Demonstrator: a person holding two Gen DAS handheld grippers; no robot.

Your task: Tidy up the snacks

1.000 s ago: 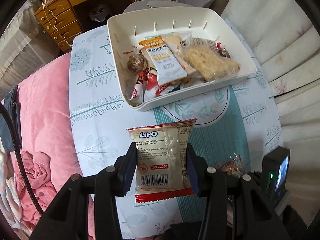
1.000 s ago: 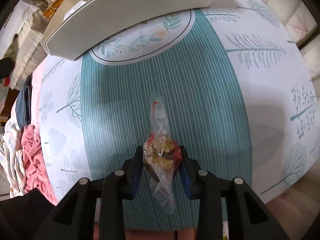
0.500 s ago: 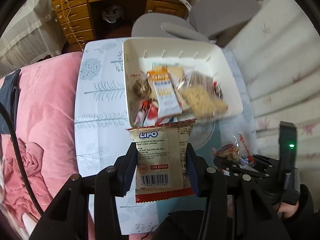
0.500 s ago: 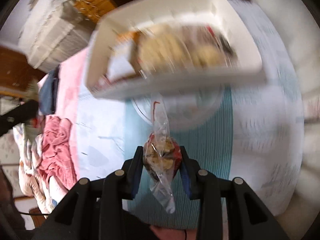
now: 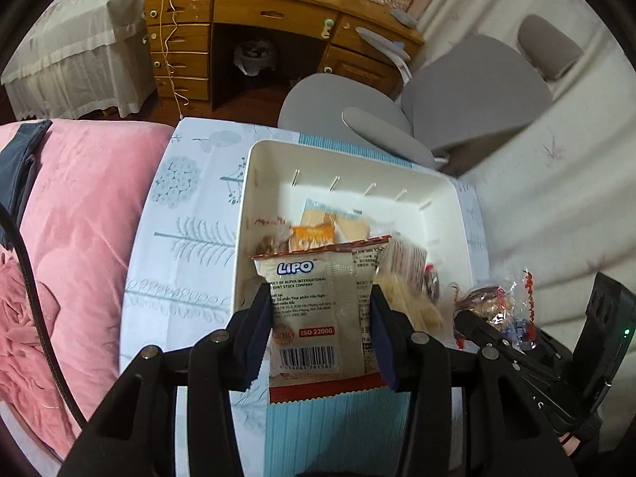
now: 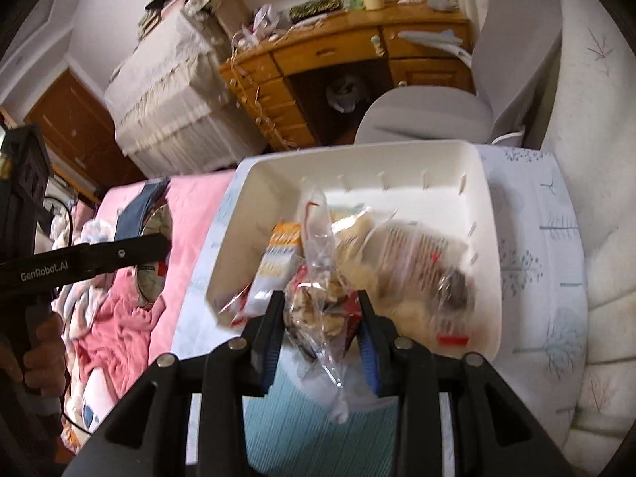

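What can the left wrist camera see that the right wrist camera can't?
Only the left wrist view shows the Lipo packet with its barcode, clamped in the left tool. Only the right wrist view shows the person's left hand on the handle and a cloth-covered cabinet. Both show the white tray of snacks, the clear-wrapped snack in the right tool, and the wooden desk.

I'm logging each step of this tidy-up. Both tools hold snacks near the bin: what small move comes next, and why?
Probably carry both forward and let go over the white bin: the left tool grips the Lipo packet, the right tool the clear-wrapped snack, both at its near edge.
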